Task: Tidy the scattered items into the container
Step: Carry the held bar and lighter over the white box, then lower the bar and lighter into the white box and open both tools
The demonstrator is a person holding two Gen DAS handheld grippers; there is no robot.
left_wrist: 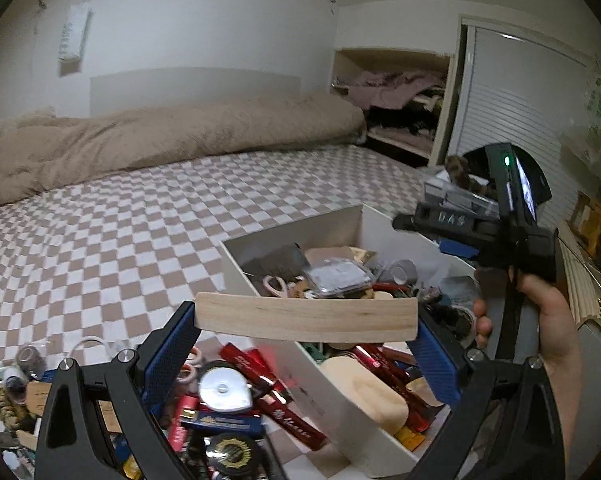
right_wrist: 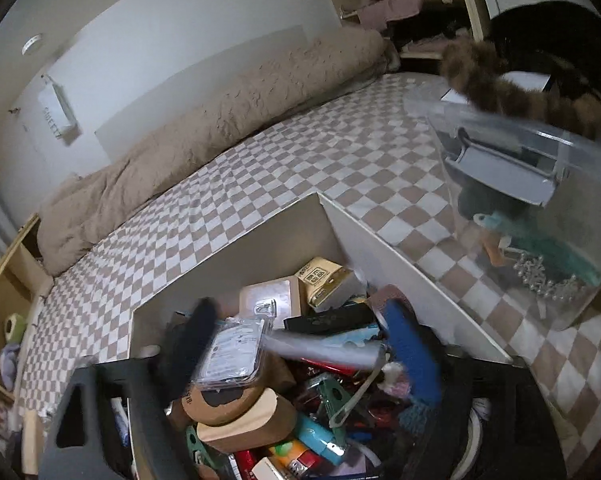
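Left gripper (left_wrist: 306,320) clamped on a pale flat wooden strip (left_wrist: 306,317), held crosswise above the near wall of the white rectangular open box (left_wrist: 340,400) on the checkered bed (left_wrist: 100,240). Box already crammed: scissors, clear plastic case (right_wrist: 228,354), grey tube (right_wrist: 320,350), cream sponge block (left_wrist: 364,396). Loose clutter left of the box: red packets (left_wrist: 288,420), round silver tape measure (left_wrist: 224,390). Right gripper (right_wrist: 300,344) over the box, jaws apart, nothing held; blurred. Clear plastic tub (right_wrist: 540,208) right of the box, beige duvet (left_wrist: 160,140) behind.
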